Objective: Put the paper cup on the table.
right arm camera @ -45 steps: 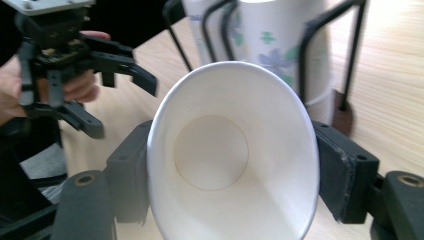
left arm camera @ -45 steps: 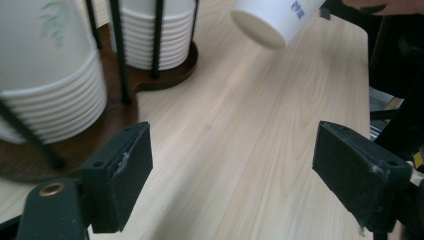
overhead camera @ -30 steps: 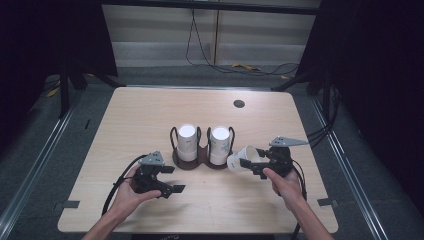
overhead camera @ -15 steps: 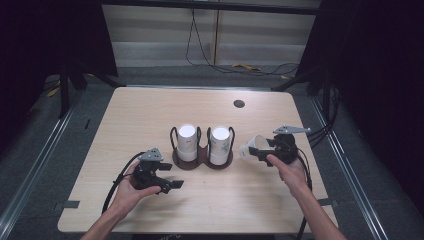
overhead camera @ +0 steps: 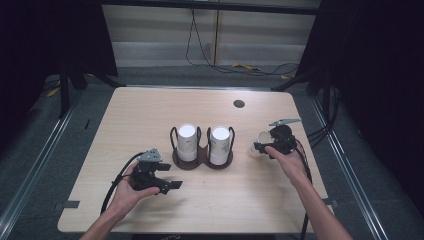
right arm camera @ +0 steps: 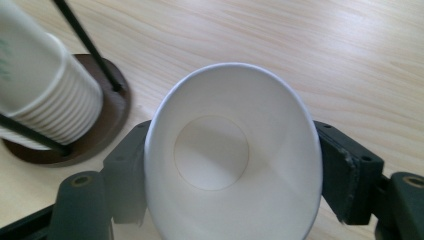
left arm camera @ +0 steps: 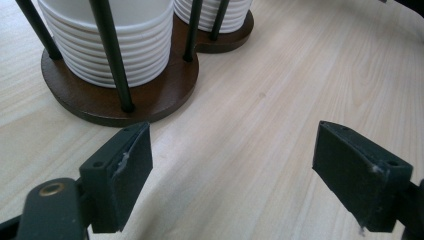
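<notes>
Right gripper (overhead camera: pixel 261 148) clamped on white paper cup (right arm camera: pixel 232 165), jaws just easing wider, cup squeezed oval, held right of cup rack (overhead camera: pixel 201 159). Left gripper (overhead camera: pixel 170 183) released, empty, near rack's base. Two cup stacks (overhead camera: pixel 188 142) in rack.

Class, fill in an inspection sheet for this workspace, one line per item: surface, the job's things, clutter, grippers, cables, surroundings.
Surface: pale wooden table, round grommet hole near the far edge.
Job's things: paper cup; two stacks of paper cups in a brown wire-post holder.
Clutter: nothing seen.
Grippers: right gripper clamps the cup, its jaws just easing apart; left gripper open, empty.
Cables: gripper cable; floor cables beyond the table.
Surroundings: dark curtains, grey floor.
</notes>
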The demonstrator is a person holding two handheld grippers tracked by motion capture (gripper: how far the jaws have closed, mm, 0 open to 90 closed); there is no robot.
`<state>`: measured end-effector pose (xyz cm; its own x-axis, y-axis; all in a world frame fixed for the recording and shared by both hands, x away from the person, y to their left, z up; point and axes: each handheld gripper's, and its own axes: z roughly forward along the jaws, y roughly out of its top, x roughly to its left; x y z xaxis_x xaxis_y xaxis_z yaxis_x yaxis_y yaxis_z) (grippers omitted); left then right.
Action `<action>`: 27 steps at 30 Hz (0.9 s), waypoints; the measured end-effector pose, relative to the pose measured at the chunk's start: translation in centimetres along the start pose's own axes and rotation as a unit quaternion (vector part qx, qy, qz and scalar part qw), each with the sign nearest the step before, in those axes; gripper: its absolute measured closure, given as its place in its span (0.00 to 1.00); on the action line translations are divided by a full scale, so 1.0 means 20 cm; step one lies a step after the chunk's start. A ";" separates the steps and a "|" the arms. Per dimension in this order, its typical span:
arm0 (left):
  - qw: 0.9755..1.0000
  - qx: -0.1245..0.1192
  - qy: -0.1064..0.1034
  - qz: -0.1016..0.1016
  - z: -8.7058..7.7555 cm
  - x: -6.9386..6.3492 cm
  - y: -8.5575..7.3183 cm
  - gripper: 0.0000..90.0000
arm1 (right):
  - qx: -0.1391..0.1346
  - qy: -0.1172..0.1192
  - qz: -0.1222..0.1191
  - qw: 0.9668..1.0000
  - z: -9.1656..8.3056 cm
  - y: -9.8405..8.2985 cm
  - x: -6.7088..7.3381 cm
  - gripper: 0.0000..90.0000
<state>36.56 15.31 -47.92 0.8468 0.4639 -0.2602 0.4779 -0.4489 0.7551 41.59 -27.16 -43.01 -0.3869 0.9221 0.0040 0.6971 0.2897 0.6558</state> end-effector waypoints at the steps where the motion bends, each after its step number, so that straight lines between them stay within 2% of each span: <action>1: 1.000 0.001 0.001 0.001 0.00 0.00 0.00 0.18 | 0.003 -0.004 -0.003 1.000 0.01 0.00 0.00 0.28; 4: 1.000 -0.002 0.001 0.002 -0.01 0.00 0.00 0.18 | 0.018 -0.030 -0.016 0.999 0.02 0.00 -0.01 0.28; 8: 1.000 -0.005 0.004 -0.004 -0.02 0.02 -0.01 0.18 | 0.023 -0.040 -0.014 0.999 0.05 0.02 -0.01 0.25; 13: 1.000 -0.002 0.009 -0.009 -0.03 0.04 -0.01 0.18 | 0.017 -0.048 -0.019 0.999 0.09 0.03 0.00 0.23; 20: 1.000 -0.007 0.012 -0.011 -0.04 0.05 -0.02 0.18 | 0.013 -0.042 -0.009 0.999 0.14 0.02 0.01 0.20; 27: 1.000 -0.008 0.015 -0.014 -0.04 0.05 -0.02 0.18 | 0.009 -0.033 0.006 0.999 0.14 -0.02 0.01 0.18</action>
<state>37.09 16.67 -47.98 0.8260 0.4985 -0.2630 0.4968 -0.4236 0.7575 42.89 -26.42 -45.46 -0.3386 0.9402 -0.0383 0.7125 0.2828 0.6421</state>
